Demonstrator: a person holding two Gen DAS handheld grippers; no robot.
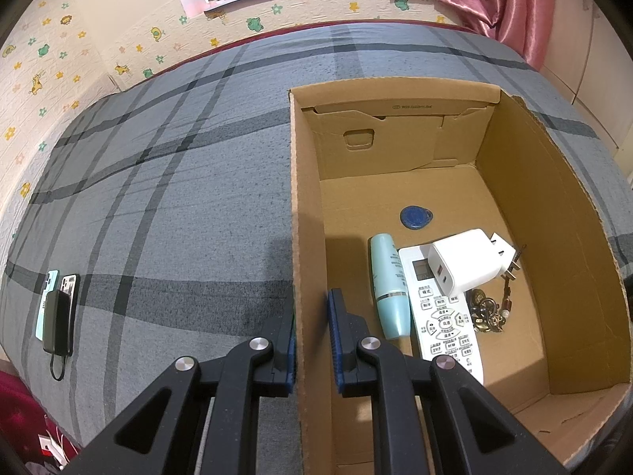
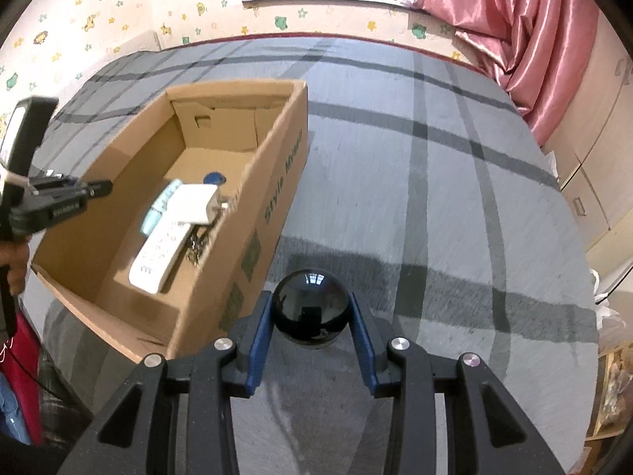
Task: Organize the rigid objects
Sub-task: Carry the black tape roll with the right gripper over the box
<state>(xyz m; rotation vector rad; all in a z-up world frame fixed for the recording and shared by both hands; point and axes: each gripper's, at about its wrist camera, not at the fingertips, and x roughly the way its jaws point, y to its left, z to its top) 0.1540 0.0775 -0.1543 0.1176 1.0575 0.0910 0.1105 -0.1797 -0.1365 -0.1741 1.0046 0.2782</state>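
An open cardboard box (image 1: 554,206) (image 2: 277,182) stands on the plaid bed. In it lie a teal tube (image 1: 389,285) (image 2: 158,208), a white remote (image 1: 443,308) (image 2: 158,257), a white charger (image 1: 470,261) (image 2: 196,204), a blue tag (image 1: 415,217) (image 2: 213,177) and a bunch of keys (image 1: 488,308). My left gripper (image 1: 312,336) straddles the box's left wall, one finger outside and one inside, with small gaps to the wall. My right gripper (image 2: 311,316) is shut on a glossy black ball (image 2: 311,308), held above the bed just right of the box.
Phones and a black power bank (image 1: 58,316) with a cable lie on the bed at the far left. The person's left hand and gripper handle (image 2: 43,202) show at the box's left side. A pink curtain (image 2: 514,19) and cabinets (image 2: 593,182) stand at the right.
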